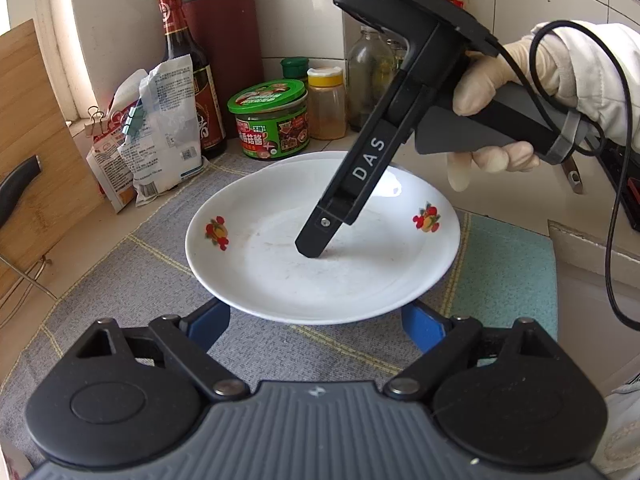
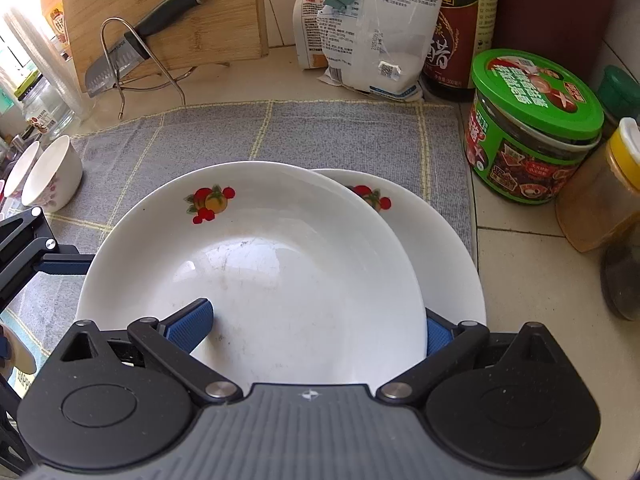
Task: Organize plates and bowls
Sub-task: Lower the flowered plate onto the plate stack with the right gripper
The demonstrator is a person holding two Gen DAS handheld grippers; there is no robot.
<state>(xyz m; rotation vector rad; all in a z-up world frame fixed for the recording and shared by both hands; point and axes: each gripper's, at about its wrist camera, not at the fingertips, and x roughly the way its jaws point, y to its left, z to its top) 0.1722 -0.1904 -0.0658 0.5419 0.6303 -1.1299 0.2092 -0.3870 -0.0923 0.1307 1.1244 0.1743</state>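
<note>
My right claw (image 2: 316,320) grips the upper plate (image 2: 256,256): one blue pad lies inside its well, the other sits under the rim, over the lower plate (image 2: 448,240). The upper plate is empty and rests overlapping the lower one on the grey mat (image 2: 320,132), close to the mat's right edge. My left claw (image 1: 320,316) is spread wide, its pads (image 1: 210,320) low at the near rim of the plate; I cannot tell whether they touch it. Off the mat's left edge stand two small empty bowls (image 2: 52,176). Farther back on the counter (image 2: 532,264), a green-lidded jar (image 2: 532,124) stands closed beside a clipped bag (image 2: 380,28).
</note>
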